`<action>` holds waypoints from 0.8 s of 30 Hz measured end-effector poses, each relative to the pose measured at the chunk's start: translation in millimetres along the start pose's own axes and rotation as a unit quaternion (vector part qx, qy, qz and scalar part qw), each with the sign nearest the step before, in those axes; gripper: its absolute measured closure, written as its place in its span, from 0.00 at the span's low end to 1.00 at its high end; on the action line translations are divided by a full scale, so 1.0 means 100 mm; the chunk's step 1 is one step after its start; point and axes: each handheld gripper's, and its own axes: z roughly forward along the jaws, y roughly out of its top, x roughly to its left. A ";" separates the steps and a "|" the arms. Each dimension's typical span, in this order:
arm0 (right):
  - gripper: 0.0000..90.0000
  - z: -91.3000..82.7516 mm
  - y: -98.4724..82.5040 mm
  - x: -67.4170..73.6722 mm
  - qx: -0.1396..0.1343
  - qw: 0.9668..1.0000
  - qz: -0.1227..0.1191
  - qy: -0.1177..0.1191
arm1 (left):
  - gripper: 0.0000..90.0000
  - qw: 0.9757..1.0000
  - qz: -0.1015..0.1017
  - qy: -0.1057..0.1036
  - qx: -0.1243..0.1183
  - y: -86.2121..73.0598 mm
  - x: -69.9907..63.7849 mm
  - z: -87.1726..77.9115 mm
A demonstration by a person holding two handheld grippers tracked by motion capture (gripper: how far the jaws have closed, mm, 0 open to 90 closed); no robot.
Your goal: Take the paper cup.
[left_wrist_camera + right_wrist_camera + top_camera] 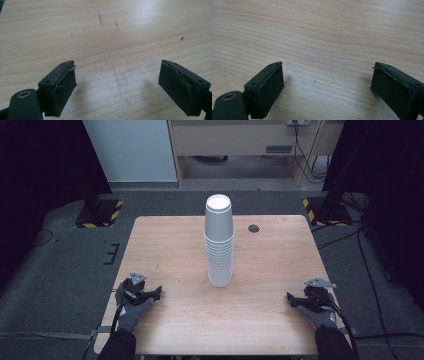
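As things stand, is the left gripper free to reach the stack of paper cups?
Probably yes. The left gripper rests open at the table's near left edge, and only bare wood lies between it and the stack of paper cups at mid-table.

The wooden worktop (170, 245) is pale, with a small dark round hole (254, 228) near its far edge. Grey carpet (60, 270) lies around it. Two black stands rest on yellow-and-black striped bases (99, 214). Behind, cables (305, 155) hang beside a light cabinet (240, 140).
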 end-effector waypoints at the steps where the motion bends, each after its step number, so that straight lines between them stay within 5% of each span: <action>1: 0.12 -0.01 0.00 0.01 -0.002 1.000 0.000 0.003 | 0.15 1.000 -0.007 -0.005 -0.009 0.01 0.00 -0.02; 10: 0.14 -0.22 0.14 0.06 -0.078 0.996 0.012 0.035 | 0.16 0.998 -0.026 -0.032 -0.053 0.12 -0.07 -0.19; 24: 0.14 -0.50 0.45 0.29 -0.149 0.986 -0.004 0.075 | 0.20 0.991 -0.009 -0.072 -0.111 0.29 -0.27 -0.39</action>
